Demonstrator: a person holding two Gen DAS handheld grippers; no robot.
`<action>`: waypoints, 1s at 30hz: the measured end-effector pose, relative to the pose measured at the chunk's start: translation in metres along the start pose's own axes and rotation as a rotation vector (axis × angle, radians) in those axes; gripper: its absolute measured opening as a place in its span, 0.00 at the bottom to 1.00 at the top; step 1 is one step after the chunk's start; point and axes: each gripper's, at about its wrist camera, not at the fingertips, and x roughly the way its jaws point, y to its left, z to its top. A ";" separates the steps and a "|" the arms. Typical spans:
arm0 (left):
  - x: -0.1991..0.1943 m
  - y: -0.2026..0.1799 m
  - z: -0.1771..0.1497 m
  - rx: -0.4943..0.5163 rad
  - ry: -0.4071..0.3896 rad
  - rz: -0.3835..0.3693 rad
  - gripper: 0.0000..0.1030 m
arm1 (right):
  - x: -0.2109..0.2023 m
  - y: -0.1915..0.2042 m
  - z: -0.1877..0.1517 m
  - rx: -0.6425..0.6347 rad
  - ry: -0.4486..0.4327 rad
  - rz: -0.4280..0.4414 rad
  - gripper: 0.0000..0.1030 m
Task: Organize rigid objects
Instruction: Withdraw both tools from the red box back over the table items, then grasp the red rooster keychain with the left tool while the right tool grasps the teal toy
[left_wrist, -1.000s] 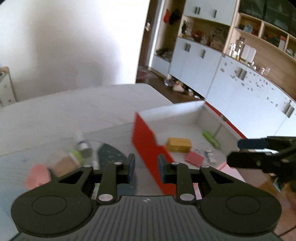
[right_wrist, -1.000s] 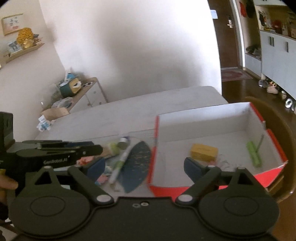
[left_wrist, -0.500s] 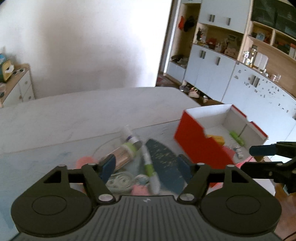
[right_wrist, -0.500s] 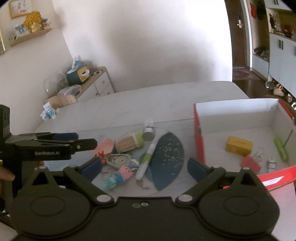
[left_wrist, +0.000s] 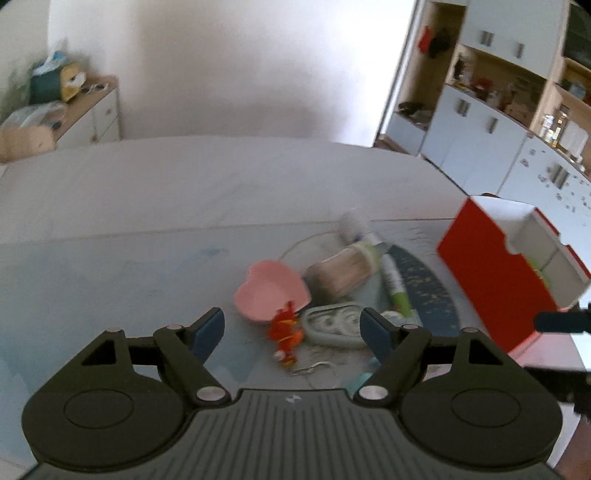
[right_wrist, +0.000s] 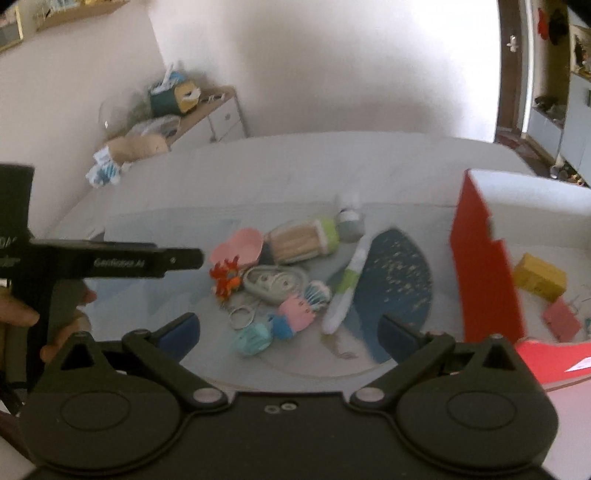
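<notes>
Both claws are hovering apart and empty, jaws having just been opening: left claw (left_wrist: 291, 328) over the orange keychain (left_wrist: 284, 332), right claw (right_wrist: 290, 330) over tabletop (right_wrist: 147, 229) clutter.

A: Pale pink on the heart-shaped dish (left_wrist: 271, 291); bright red-orange on the little charm (left_wrist: 285, 329) just beside it.

B: Grey-green for the oval case (right_wrist: 276, 282), white coils showing inside. Dark blue speckled with gold across the fan-shaped piece (right_wrist: 393, 284).

A: White with a lime-green band along the pen (right_wrist: 345, 288). Tan sticks, green cap on the tube (right_wrist: 303, 240).

B: Red outside, white inside on the box (right_wrist: 484, 273). Mustard yellow for the block (right_wrist: 541, 277) within, rosy pink for the small clip (right_wrist: 561, 319) near it.

A: Pink and turquoise among the small trinkets (right_wrist: 280, 321). Black frames, blue pads (left_wrist: 210, 328) on both tools.
</notes>
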 end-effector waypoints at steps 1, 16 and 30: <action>0.004 0.004 -0.001 -0.013 0.008 0.001 0.78 | 0.004 0.003 -0.001 -0.003 0.010 0.003 0.99; 0.059 0.020 -0.019 -0.061 0.122 -0.064 0.78 | 0.072 0.033 -0.029 -0.046 0.140 0.048 0.91; 0.078 0.022 -0.020 -0.040 0.104 -0.061 0.71 | 0.092 0.041 -0.034 -0.054 0.123 0.016 0.70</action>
